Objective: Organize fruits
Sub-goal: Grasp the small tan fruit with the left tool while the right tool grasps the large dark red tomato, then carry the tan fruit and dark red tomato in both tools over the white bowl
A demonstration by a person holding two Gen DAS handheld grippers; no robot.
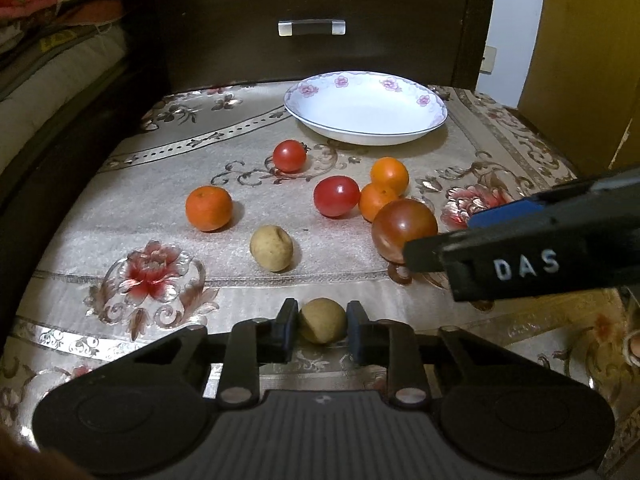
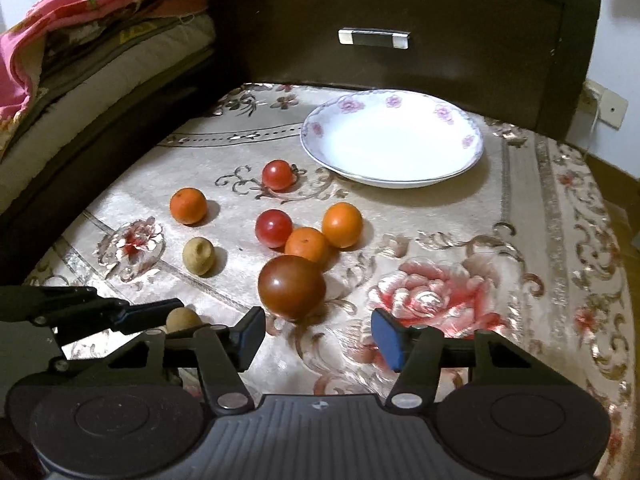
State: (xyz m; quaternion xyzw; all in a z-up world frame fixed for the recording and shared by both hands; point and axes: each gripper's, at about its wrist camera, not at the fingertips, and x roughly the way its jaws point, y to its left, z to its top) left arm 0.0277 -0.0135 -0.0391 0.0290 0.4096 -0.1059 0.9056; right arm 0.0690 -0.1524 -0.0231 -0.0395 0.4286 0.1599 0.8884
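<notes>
The dark brown tomato (image 2: 291,287) sits on the floral-clothed worktop (image 2: 520,220), just ahead of the right gripper (image 2: 318,336), whose blue-padded fingers (image 2: 386,338) stand wide apart. Touching the tomato's far side is an orange (image 2: 307,244); beyond that lies the white flowered plate (image 2: 460,168). Left of the tomato, the left gripper (image 2: 176,314) reaches a tan fruit (image 2: 183,320).

Dark wooden drawer (image 1: 312,28) backs the floral cloth (image 2: 440,240).
</notes>
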